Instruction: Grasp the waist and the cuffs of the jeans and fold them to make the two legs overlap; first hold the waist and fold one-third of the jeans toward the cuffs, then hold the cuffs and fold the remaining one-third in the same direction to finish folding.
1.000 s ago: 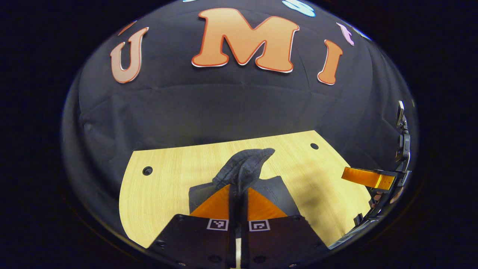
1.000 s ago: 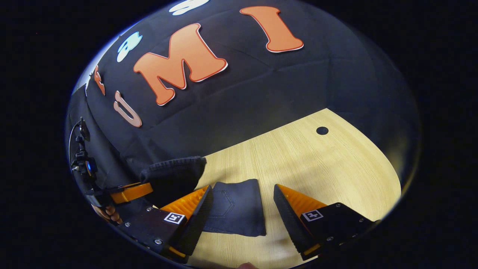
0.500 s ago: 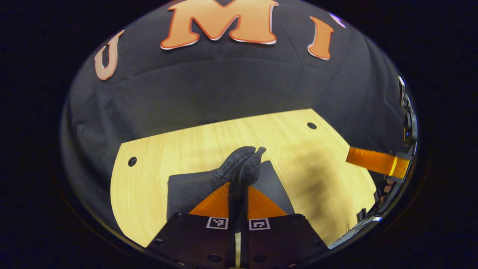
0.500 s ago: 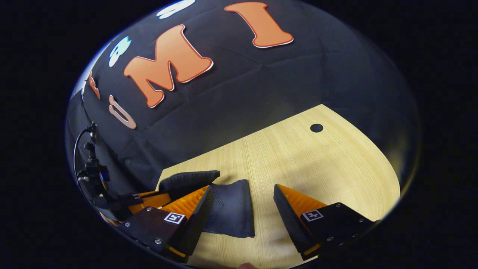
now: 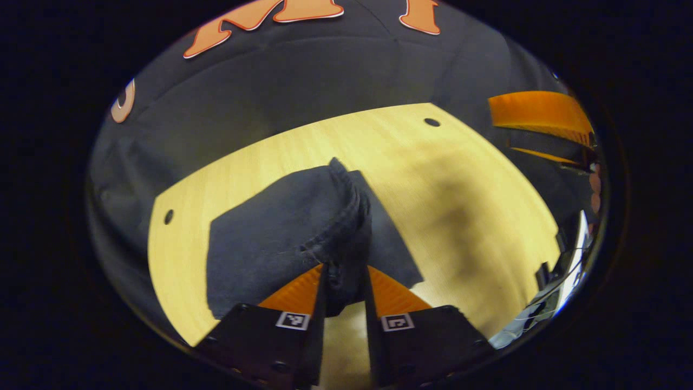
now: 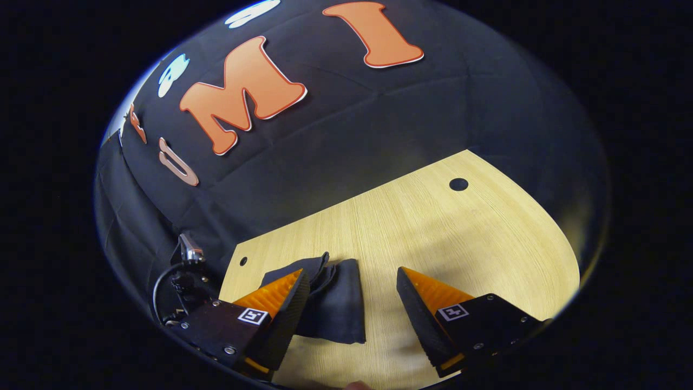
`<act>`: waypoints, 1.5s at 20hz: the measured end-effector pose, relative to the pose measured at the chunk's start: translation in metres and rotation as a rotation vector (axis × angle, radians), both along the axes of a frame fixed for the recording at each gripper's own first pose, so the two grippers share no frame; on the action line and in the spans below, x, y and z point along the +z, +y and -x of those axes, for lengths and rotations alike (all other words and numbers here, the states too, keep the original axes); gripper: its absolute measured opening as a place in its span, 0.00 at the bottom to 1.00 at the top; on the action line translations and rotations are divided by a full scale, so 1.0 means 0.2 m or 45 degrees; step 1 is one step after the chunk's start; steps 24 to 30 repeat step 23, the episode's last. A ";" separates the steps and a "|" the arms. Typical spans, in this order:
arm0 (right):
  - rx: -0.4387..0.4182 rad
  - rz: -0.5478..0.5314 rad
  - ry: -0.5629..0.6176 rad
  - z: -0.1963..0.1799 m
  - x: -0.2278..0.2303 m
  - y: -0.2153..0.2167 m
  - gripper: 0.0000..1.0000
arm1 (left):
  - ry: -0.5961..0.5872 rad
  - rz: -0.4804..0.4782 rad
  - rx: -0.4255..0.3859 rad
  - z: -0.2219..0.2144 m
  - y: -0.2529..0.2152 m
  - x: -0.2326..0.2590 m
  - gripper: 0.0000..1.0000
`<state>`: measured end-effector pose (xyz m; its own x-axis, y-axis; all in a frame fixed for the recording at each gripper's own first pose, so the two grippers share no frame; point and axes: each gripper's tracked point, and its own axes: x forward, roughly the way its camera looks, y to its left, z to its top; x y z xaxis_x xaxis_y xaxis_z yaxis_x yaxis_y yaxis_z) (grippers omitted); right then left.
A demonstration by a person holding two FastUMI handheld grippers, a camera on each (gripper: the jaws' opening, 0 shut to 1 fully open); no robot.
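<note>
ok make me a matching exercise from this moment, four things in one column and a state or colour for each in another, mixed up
Things:
1. left gripper
2. right gripper
3. jeans
4. table

States or colours:
A. light wood with round dark holes
B. jaws wide apart, holding nothing
C. dark denim, lying folded in layers
D. jaws pinching a bunched fold of cloth

Pairs: 1-D, 2-B, 3-C, 4-A

Matt dark denim jeans [image 5: 270, 238], pale wood-grain table [image 5: 465, 216]
</note>
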<state>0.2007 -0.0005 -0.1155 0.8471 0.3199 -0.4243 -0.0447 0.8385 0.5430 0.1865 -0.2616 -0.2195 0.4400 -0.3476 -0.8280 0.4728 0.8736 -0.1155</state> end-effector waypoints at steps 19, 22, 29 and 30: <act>-0.085 0.398 -0.608 0.15 0.66 0.20 0.97 | -0.823 0.204 0.516 -0.27 0.74 0.81 0.98; -0.090 0.431 -0.663 0.25 0.72 0.24 0.98 | -0.960 0.200 0.565 -0.26 0.88 0.99 0.98; -0.090 0.433 -0.679 0.28 0.74 0.27 0.98 | -1.008 0.203 0.572 -0.26 0.91 1.04 0.98; -0.090 0.433 -0.679 0.28 0.74 0.27 0.98 | -1.008 0.203 0.572 -0.26 0.91 1.04 0.98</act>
